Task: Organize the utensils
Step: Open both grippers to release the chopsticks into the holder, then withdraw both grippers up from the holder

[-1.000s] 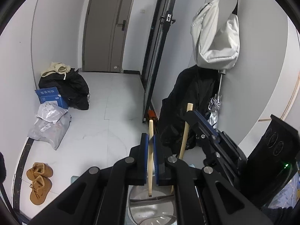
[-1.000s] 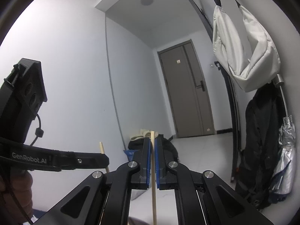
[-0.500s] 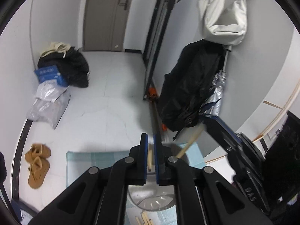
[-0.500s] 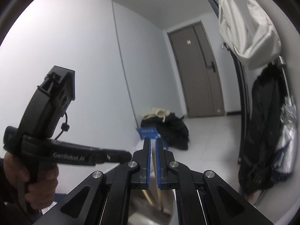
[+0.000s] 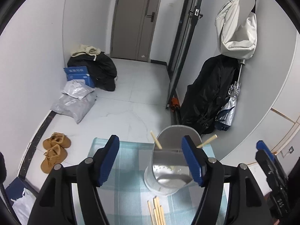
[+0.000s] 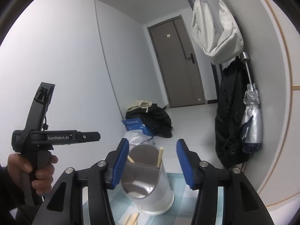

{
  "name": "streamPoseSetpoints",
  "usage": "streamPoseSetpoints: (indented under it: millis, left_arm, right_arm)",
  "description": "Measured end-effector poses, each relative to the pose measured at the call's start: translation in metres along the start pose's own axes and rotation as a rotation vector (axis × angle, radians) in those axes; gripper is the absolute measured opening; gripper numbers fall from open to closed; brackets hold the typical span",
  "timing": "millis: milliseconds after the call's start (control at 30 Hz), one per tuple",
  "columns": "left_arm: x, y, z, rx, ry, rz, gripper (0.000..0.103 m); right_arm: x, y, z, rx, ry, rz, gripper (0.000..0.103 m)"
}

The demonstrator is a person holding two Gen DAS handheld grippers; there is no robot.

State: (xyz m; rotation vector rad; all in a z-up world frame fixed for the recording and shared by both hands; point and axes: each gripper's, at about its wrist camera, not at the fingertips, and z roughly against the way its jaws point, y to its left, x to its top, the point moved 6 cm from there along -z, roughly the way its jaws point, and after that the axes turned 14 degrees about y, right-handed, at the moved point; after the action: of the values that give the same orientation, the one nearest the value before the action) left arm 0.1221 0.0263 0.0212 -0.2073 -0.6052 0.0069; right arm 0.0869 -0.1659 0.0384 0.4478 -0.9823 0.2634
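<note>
Left wrist: holder (image 5: 168,170) near cloth's far edge (image 5: 131,142); floor (image 5: 131,108) beyond.

Left gripper (image 5: 150,157): jaws, clamped on a wooden chopstick a second ago, have just been opening; nothing between them now.
Right gripper (image 6: 152,161): likewise clamped on a chopstick before; its jaws have just been opening and are empty.
Chopsticks (image 5: 156,142): both released, now leaning inside the metal cup (image 5: 168,161), tips above its rim.
Views: both now tilt lower, showing cup, checked cloth (image 5: 129,168) and loose chopsticks (image 5: 156,212) lying near.
</note>
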Motion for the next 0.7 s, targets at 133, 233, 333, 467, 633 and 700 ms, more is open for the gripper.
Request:
streamPoseSetpoints:
  millis: [133, 233, 333, 467, 633, 700]
  left_arm:
    - [-0.014, -0.002, 0.014, 0.025, -0.032, 0.004, 0.072]
    - [-0.026, -0.001, 0.024, 0.027, -0.058, 0.008, 0.080]
    - [-0.037, 0.001, 0.031, 0.041, -0.082, 0.021, 0.082]
    - [-0.050, 0.001, 0.034, 0.059, -0.114, 0.019, 0.090]
    - [-0.067, 0.001, 0.033, 0.076, -0.154, -0.011, 0.095]
    - [-0.074, 0.001, 0.028, 0.081, -0.155, -0.024, 0.096]
  right_arm:
    - [-0.009, 0.017, 0.022, -0.020, -0.012, 0.021, 0.069]
    - [-0.014, 0.024, 0.035, -0.053, -0.020, 0.021, 0.075]
    - [-0.021, 0.029, 0.046, -0.112, -0.035, 0.027, 0.084]
    - [-0.035, 0.037, 0.052, -0.119, -0.023, 0.039, 0.085]
    - [-0.056, 0.045, 0.049, -0.116, 0.016, 0.060, 0.086]
    - [-0.065, 0.045, 0.044, -0.124, 0.042, 0.053, 0.086]
